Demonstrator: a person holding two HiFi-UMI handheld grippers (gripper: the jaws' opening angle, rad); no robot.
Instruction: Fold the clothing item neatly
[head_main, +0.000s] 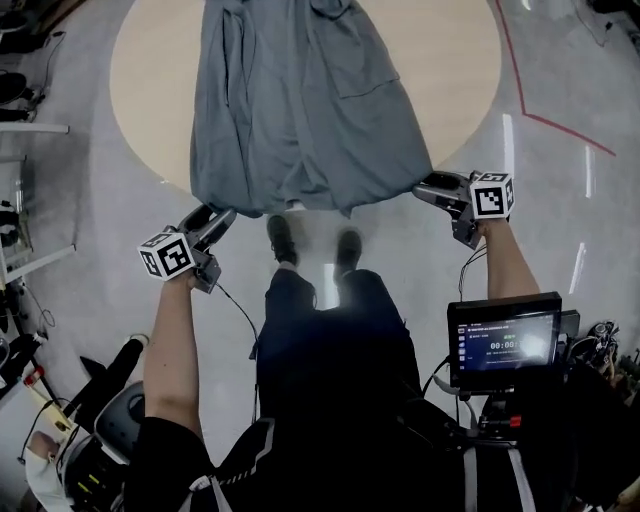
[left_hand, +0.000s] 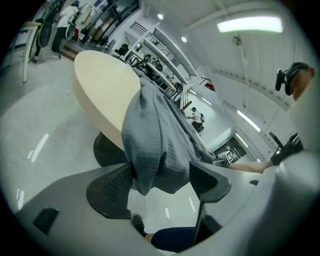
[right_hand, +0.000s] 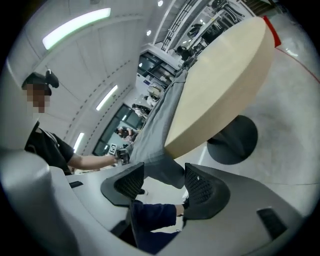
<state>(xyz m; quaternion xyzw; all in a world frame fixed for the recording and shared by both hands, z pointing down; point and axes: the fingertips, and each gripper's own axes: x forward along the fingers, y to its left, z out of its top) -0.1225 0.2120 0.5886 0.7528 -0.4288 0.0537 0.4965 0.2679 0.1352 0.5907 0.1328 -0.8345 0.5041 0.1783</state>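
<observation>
Garment (head_main: 300, 100) is lying lengthwise, hem hanging off the table's (head_main: 150, 70) near edge. I'm holding left gripper (head_main: 215, 225) and right gripper (head_main: 430, 188) at its hem corners, jaws apart, cloth loose between.

Round table (head_main: 450, 60) — probably a monitor (head_main: 505, 340)

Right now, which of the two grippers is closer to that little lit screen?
The right. The right gripper sits just beyond the screen, at one hem corner of the grey garment; the left gripper is across the person's body, at the other corner.
</observation>
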